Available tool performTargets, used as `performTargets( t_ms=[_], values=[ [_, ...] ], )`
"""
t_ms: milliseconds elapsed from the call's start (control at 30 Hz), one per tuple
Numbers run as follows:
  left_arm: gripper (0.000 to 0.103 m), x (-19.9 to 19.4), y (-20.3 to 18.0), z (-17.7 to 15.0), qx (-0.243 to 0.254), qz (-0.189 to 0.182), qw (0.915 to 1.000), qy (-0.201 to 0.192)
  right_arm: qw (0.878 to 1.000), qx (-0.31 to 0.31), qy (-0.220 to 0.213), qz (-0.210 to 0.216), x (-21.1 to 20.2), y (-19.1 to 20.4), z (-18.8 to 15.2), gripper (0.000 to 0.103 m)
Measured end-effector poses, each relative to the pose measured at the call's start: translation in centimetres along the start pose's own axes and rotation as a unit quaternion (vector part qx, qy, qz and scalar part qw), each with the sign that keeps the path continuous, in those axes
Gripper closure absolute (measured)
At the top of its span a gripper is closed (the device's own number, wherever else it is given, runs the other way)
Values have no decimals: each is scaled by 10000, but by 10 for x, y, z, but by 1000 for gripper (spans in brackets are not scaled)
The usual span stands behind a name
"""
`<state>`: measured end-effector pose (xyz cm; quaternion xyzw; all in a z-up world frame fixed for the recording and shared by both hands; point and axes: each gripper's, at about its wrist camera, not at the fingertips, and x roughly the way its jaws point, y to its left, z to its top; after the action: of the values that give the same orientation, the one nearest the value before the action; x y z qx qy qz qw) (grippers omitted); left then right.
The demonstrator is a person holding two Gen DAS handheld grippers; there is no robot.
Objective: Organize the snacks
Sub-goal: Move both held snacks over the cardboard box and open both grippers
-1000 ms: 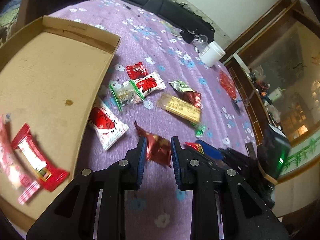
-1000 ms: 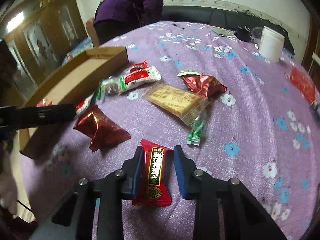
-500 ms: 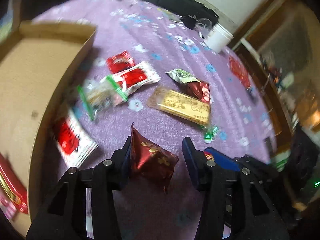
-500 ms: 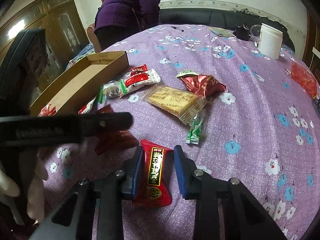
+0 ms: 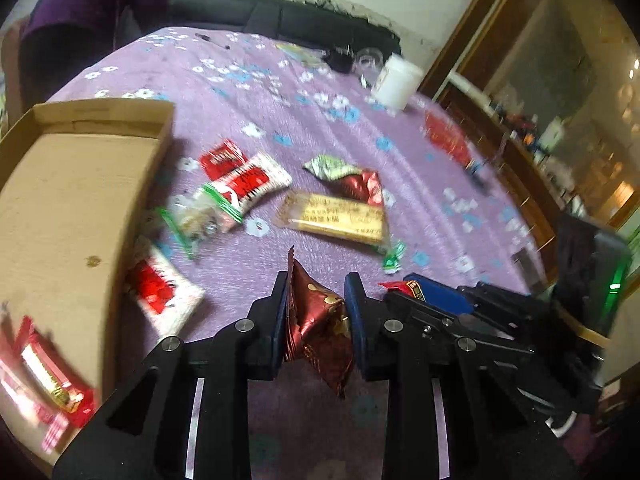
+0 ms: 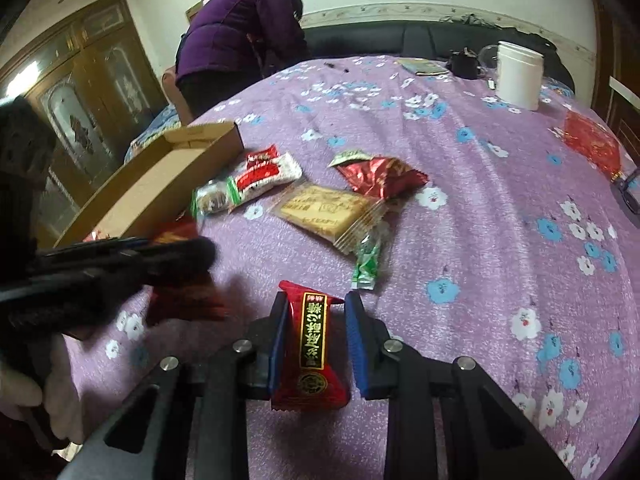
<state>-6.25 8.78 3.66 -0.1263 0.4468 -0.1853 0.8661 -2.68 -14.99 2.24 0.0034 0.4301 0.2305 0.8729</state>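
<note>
My left gripper [image 5: 318, 304] is shut on a dark red foil snack packet [image 5: 320, 328] and holds it above the purple cloth. My right gripper [image 6: 316, 320] is shut on a red packet with a black and gold label [image 6: 310, 348]. The left gripper also shows in the right wrist view [image 6: 120, 264], with its foil packet [image 6: 180, 296] blurred. A shallow cardboard box [image 5: 60, 208] lies at the left with red packets [image 5: 44, 384] in its near corner. Loose snacks lie in the middle: a yellow biscuit pack [image 5: 336, 218], a red and white pack [image 5: 248, 182], another red foil packet [image 6: 380, 176].
A white jar [image 6: 518, 74] and a dark small object stand at the table's far side. A red item [image 6: 592, 144] lies at the right edge. A person in a purple coat [image 6: 240, 44] bends over behind the table. A small green sachet [image 6: 368, 260] lies close ahead of the right gripper.
My left gripper closed on the dark red foil packet and lifted it off the cloth. The right gripper kept its hold on the red labelled packet and stayed in place.
</note>
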Motion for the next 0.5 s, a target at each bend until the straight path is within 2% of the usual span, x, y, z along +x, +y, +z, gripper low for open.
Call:
performTargets(
  t_ms=[133, 200, 333, 500],
  values=[
    [77, -38, 22, 0, -365, -288, 9983, -357, 9997, 161, -132, 118, -19, 5, 4, 73],
    [77, -52, 33, 1, -506, -264, 9970, -524, 9997, 118, -169, 146, -27, 14, 9, 73],
    [77, -90, 70, -4, -888, 54, 9918, -915, 9993, -81, -213, 285, -33, 42, 26, 73],
    [77, -128, 127, -17, -1445, 686, 9794, -1235, 9975, -399, -221, 533, -27, 89, 47, 73]
  ],
)
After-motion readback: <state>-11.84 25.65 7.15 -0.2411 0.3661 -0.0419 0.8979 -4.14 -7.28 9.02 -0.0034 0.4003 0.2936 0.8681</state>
